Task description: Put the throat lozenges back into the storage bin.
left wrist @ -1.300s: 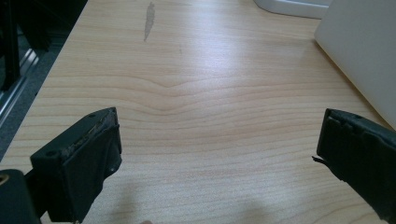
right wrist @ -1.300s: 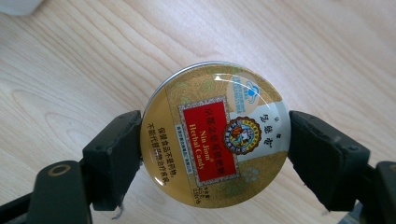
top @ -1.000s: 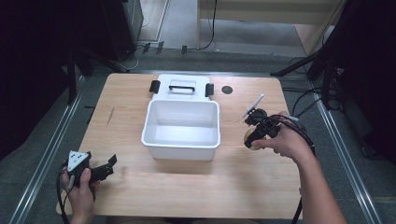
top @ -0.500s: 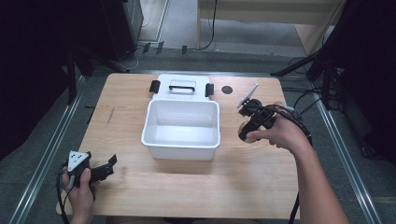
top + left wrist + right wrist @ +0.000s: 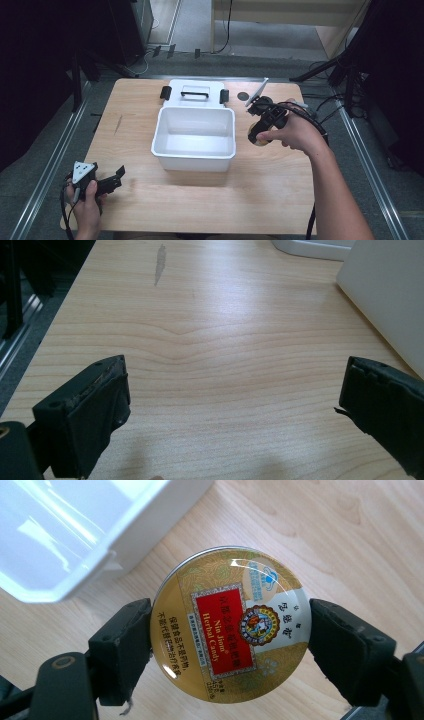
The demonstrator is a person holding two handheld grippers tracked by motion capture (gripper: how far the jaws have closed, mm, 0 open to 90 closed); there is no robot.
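Round gold candy tin point(image 5: 230, 625), its metal lid printed with a red label panel, sits clamped between the two black jaws of the right hand-held gripper point(image 5: 230, 630), one pad pressing each side of its rim. In the right gripper view the tin fills the centre of the frame, above the pale wooden worktop point(image 5: 325, 525), with a corner of the white rectangular plastic bin point(image 5: 75, 540) at the upper left. In the high view the right hand-held gripper point(image 5: 260, 134) is right of centre, just beside the bin's point(image 5: 194, 131) right wall, and the tin point(image 5: 258, 139) shows as a small yellowish disc under the person's right hand point(image 5: 292, 132).

Behind the bin, toward the top of the frame, lies its white flat lid with a black handle and black side clips point(image 5: 192, 92).

At the lower left of the high view, the left hand-held gripper point(image 5: 117, 179) rests low over the worktop point(image 5: 280, 200) in the person's left hand point(image 5: 86, 197). In the left gripper view its jaws stand wide apart with nothing between them, and the bin's wall point(image 5: 385, 295) is at the upper right.
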